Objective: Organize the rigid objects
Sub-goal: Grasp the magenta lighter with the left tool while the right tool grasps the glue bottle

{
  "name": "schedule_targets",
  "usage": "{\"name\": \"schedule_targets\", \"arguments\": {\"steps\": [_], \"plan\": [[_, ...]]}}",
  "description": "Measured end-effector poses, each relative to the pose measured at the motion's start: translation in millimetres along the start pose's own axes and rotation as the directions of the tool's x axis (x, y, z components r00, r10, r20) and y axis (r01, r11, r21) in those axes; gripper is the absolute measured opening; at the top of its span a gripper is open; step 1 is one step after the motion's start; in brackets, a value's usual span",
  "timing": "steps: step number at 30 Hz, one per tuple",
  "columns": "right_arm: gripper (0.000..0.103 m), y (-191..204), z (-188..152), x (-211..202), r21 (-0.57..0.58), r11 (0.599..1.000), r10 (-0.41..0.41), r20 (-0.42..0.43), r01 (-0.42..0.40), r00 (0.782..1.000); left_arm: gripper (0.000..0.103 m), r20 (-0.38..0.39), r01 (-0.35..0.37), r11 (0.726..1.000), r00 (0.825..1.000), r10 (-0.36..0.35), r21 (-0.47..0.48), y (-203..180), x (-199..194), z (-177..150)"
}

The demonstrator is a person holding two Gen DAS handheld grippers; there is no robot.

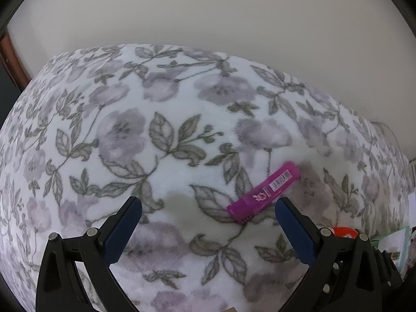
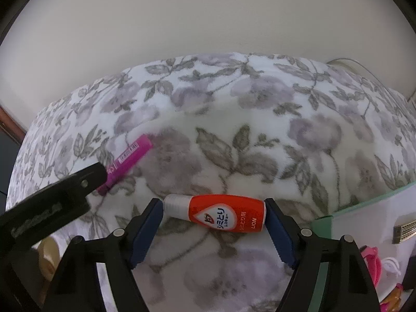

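On the floral blanket (image 1: 161, 135) in the left wrist view, the left gripper (image 1: 208, 208) has its fingers spread wide and empty, and a magenta highlighter (image 1: 264, 192) lies slanted just beyond and inside the right fingertip (image 1: 286, 208), its near end close to that pad. In the right wrist view, the right gripper (image 2: 213, 212) pinches an orange stain-remover bottle (image 2: 221, 213) end to end, white cap against the left pad, base against the right, while the highlighter (image 2: 128, 157) lies well to the left by the other gripper's black finger.

Floral blanket (image 1: 182, 119), pale wall (image 1: 208, 13).
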State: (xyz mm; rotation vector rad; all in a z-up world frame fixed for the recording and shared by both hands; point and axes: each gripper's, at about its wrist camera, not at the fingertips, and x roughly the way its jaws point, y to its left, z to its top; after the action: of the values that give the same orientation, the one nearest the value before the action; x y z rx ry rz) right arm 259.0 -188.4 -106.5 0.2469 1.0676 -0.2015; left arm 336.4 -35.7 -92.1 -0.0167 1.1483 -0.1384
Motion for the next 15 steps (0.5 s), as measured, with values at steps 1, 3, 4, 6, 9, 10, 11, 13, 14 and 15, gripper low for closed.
{"name": "schedule_targets", "arguments": {"steps": [1,3,4,6,9,10,11,13,14,15], "plan": [[0.08,-2.4,-1.0,-0.5,0.002,1.0,0.005,0.002,-0.005,1.0,0.102,0.0,0.002,1.0,1.0,-0.002,0.009,-3.2,1.0,-0.2],[0.08,-4.7,-2.4,-1.6,-0.007,1.0,0.001,0.007,-0.001,1.0,0.101,0.003,-0.001,1.0,1.0,0.001,0.029,-8.6,2.4,-0.8],[0.08,-5.1,-3.0,-1.8,-0.011,1.0,0.0,0.009,0.001,1.0,0.097,0.009,-0.011,0.999,1.0,0.011,0.046,-12.5,3.2,-1.0],[0.08,-5.8,-3.9,-1.8,-0.019,1.0,0.001,0.011,-0.001,1.0,0.088,0.015,-0.037,0.996,0.999,0.036,0.077,-18.4,5.3,-1.1],[0.08,-6.6,-5.5,-2.3,-0.032,0.999,0.007,0.014,-0.006,1.0,0.077,0.008,-0.035,0.994,0.999,0.034,0.1,-23.1,9.2,-1.5],[0.08,-7.2,-6.1,-2.6,-0.034,0.999,0.008,0.015,-0.007,1.0,0.074,0.011,-0.03,0.994,1.0,0.029,0.107,-24.7,9.9,-1.6],[0.08,-7.4,-6.4,-2.8,-0.037,0.999,0.009,0.015,-0.008,1.0,0.072,0.014,-0.033,0.993,0.999,0.031,0.116,-26.4,10.4,-1.9],[0.08,-6.7,-6.5,-2.1,-0.042,0.999,0.008,0.015,-0.007,1.0,0.055,0.02,-0.047,0.988,0.999,0.045,0.148,-31.7,11.6,-3.3],[0.08,-6.8,-6.6,-2.0,-0.042,0.999,0.008,0.015,-0.008,1.0,0.052,0.019,-0.043,0.986,0.999,0.041,0.162,-33.9,12.1,-3.9],[0.08,-7.0,-6.6,-1.9,-0.043,0.999,0.009,0.014,-0.008,1.0,0.046,0.019,-0.036,0.985,0.999,0.034,0.168,-35.3,11.9,-4.0]]}}
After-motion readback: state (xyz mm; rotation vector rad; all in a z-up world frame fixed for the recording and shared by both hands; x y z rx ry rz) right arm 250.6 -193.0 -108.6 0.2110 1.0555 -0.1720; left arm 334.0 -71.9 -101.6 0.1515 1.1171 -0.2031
